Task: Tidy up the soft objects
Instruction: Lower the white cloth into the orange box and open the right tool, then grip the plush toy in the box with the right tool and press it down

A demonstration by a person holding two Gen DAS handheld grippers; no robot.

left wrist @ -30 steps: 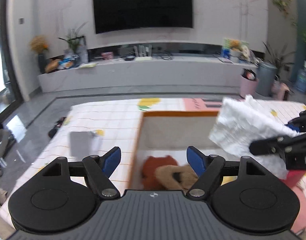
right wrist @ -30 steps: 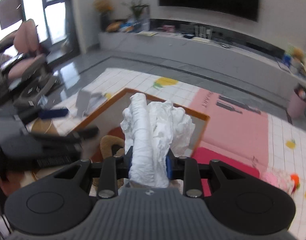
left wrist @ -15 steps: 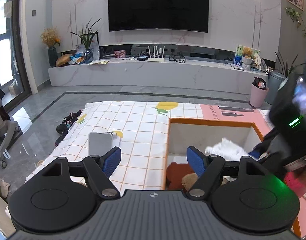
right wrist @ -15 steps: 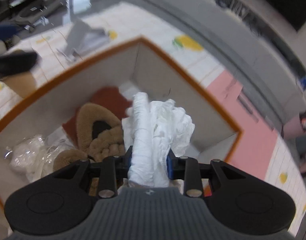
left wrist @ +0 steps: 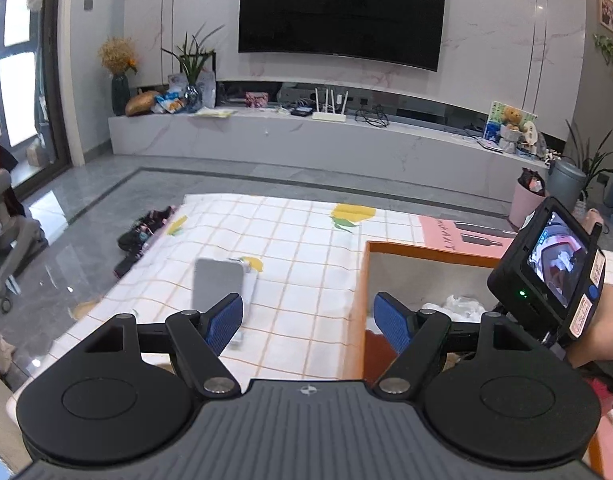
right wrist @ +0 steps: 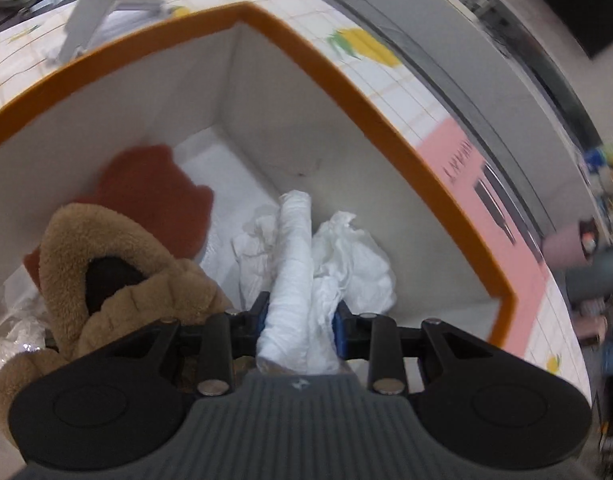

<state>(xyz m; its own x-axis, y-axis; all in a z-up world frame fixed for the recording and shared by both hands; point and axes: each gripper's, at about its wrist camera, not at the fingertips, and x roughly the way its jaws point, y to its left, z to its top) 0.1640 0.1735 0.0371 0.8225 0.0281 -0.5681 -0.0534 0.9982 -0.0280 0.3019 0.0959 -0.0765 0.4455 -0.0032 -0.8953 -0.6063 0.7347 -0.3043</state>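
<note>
An orange-rimmed box (right wrist: 346,80) with white walls stands on the checked cloth. My right gripper (right wrist: 300,314) reaches down into it, its jaws opening. A crumpled white cloth bundle (right wrist: 294,260) is still between the pads, its far end resting on the box floor. Beside it in the box lie a tan plush slipper (right wrist: 106,264), a rust-red soft piece (right wrist: 154,188) and a clear plastic bag (right wrist: 10,320). My left gripper (left wrist: 308,316) hangs open and empty over the checked cloth, left of the box (left wrist: 426,250). The white bundle (left wrist: 462,304) shows inside.
A grey flat object (left wrist: 216,284) lies on the checked cloth (left wrist: 290,240) left of the box. A pink mat (left wrist: 458,232) lies behind the box. Shoes (left wrist: 142,232) sit on the grey floor at the cloth's left edge, and a chair (left wrist: 2,240) stands further left.
My right gripper has sunk from above the box down into it, carrying the white bundle. My left gripper has shifted left, so the box now sits at the right of its view.
</note>
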